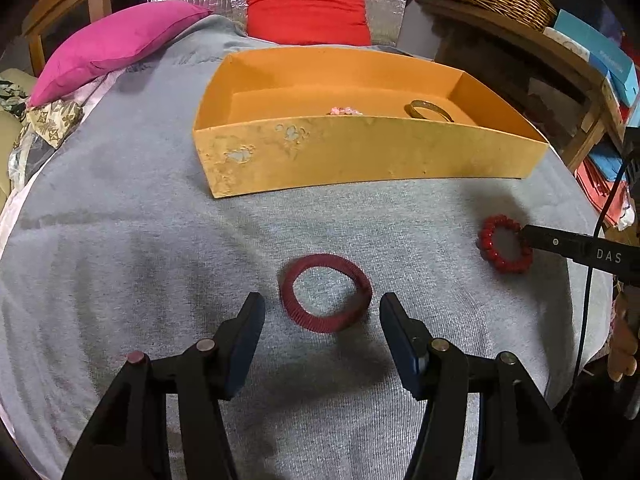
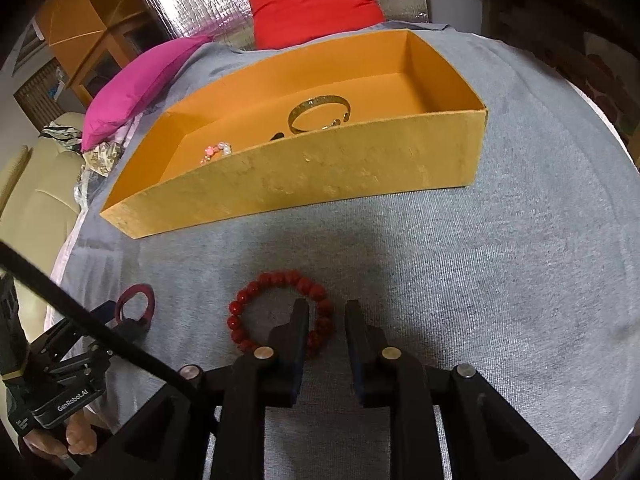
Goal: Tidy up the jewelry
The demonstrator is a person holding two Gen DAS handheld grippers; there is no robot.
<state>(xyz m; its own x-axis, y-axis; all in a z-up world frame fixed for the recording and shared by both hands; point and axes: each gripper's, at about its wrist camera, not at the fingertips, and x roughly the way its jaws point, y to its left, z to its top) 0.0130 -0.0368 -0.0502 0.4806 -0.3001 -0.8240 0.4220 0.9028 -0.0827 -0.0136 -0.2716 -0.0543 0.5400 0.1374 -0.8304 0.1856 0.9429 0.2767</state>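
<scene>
On the grey cloth-covered surface (image 1: 120, 208), in front of the orange box (image 1: 360, 152), two bracelets lie still unsorted, and each hand-held gripper hangs over one of them. The left hand-held gripper (image 1: 322, 308) stands about half open, empty, its tips just short of the dark red ribbed bangle (image 1: 326, 298), which sits at twelve o'clock from the jaws. The right hand-held gripper (image 2: 326, 312) is open only a narrow way and straddles the three o'clock side of the red bead bracelet (image 2: 280, 312): one finger stands inside the ring, the other outside, with the beads in the gap. I cannot tell that the pads press on them, so I take it as not yet gripped.

To do this step well, I judge each gripper should close on one side of its ring, not across it, and lift straight up before carrying it over the box's near wall. The bead bracelet looks to be round, glossy beads on a string, so it will likely sag and swing once raised; a firm pinch on one bead's width and a slow carry should help. The bangle looks stiff and ribbed, lying flat, so one finger must go down inside its hole.

Inside the box a gold cuff (image 2: 320, 114) lies toward one o'clock and a small pink bead piece (image 2: 216, 152) toward ten o'clock.
</scene>
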